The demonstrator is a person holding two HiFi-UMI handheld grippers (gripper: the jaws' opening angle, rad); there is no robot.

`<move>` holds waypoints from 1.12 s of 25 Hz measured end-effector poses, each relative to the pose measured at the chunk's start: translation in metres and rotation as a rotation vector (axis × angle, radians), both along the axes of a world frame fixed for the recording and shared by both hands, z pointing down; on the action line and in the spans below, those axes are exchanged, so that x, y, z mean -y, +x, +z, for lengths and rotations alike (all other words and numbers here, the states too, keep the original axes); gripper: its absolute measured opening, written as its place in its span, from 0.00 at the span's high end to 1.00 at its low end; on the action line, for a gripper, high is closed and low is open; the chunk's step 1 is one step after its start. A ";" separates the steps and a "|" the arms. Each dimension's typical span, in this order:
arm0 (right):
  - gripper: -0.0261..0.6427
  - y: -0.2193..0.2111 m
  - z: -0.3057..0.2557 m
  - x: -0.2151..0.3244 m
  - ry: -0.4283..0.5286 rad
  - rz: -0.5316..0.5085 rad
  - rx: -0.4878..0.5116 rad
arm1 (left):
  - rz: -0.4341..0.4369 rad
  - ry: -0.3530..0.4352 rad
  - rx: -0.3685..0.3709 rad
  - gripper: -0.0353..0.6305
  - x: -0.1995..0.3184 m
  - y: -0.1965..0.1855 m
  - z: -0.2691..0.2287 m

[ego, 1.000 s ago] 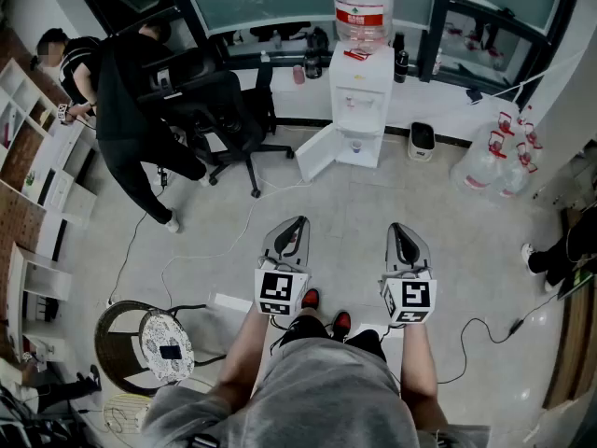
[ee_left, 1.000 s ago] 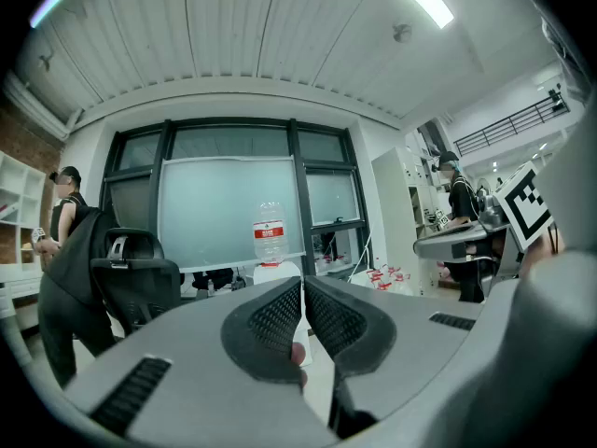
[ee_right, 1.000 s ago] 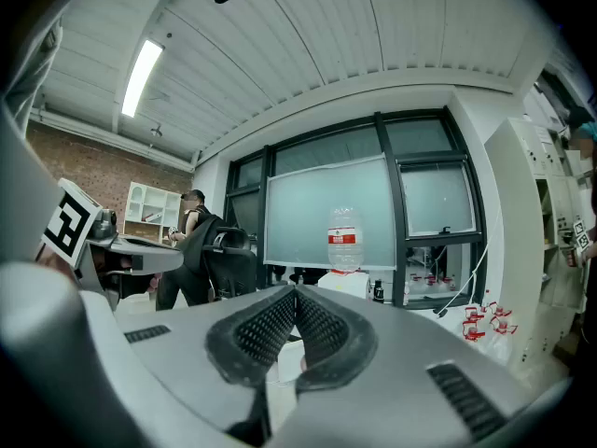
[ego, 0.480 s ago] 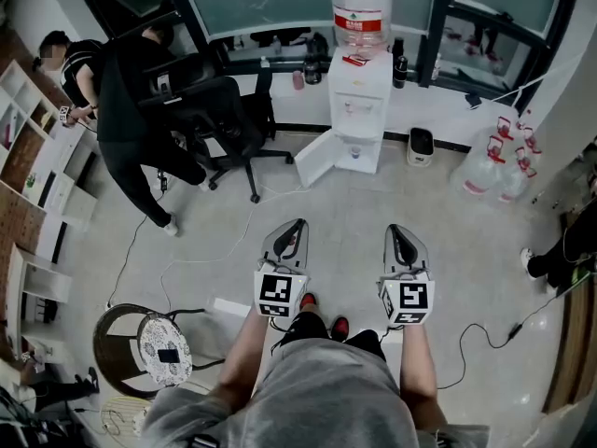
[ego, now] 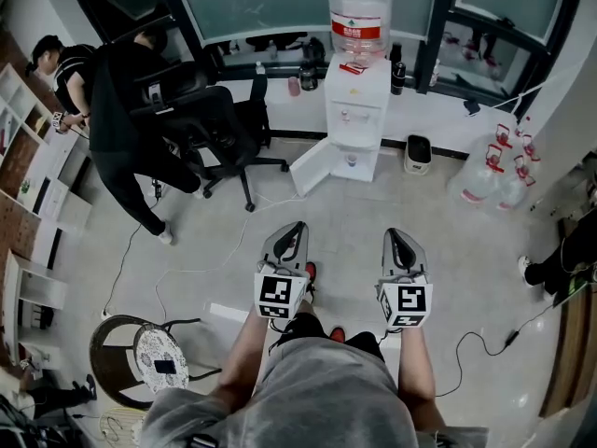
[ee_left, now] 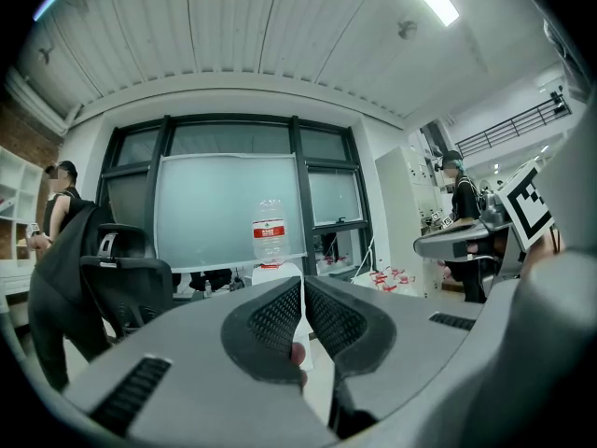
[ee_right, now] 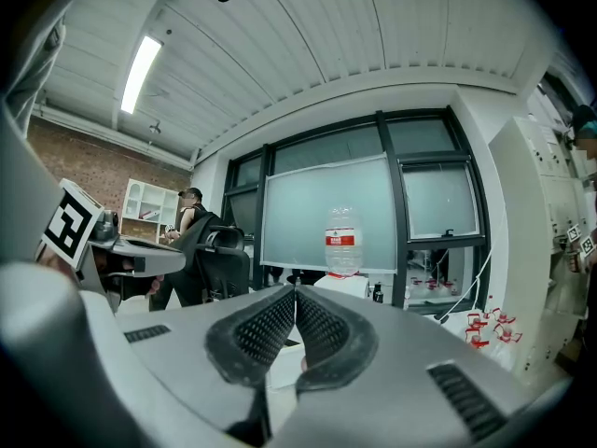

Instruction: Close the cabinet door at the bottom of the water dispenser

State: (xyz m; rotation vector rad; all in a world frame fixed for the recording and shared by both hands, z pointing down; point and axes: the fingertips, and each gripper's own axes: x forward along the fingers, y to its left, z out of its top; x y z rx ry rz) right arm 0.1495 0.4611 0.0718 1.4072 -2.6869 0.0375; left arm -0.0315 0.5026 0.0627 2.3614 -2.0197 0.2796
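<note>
Both grippers had drifted toward the tall white water dispenser [ego: 357, 110], which sat slightly lower in the head view than a second before. A red shoe [ego: 311, 271] had stepped up beside the left gripper [ego: 298, 224]. That gripper's black ribbed pads [ee_left: 278, 317] were pressed together with nothing between them. The right gripper [ego: 395, 232] likewise had its jaws closed and empty. The two sat side by side at the centre of the frame, well apart from the dispenser at the upper centre. At the dispenser's base, the white cabinet door [ego: 313, 164] stood swung open toward the left of the frame. A clear water bottle with a red label [ego: 359, 12] topped the dispenser. A black office chair [ego: 201, 119] stood at the upper left, near a person in black clothes [ego: 117, 129].
</note>
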 end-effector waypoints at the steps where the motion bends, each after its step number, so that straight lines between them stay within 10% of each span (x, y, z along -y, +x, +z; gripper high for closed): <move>1: 0.93 -0.004 0.001 0.007 -0.002 0.000 -0.001 | 0.001 -0.002 -0.001 0.90 0.008 -0.004 0.001; 28: 0.93 -0.139 0.032 0.271 -0.103 0.095 -0.031 | 0.117 -0.109 -0.019 0.90 0.292 -0.142 0.033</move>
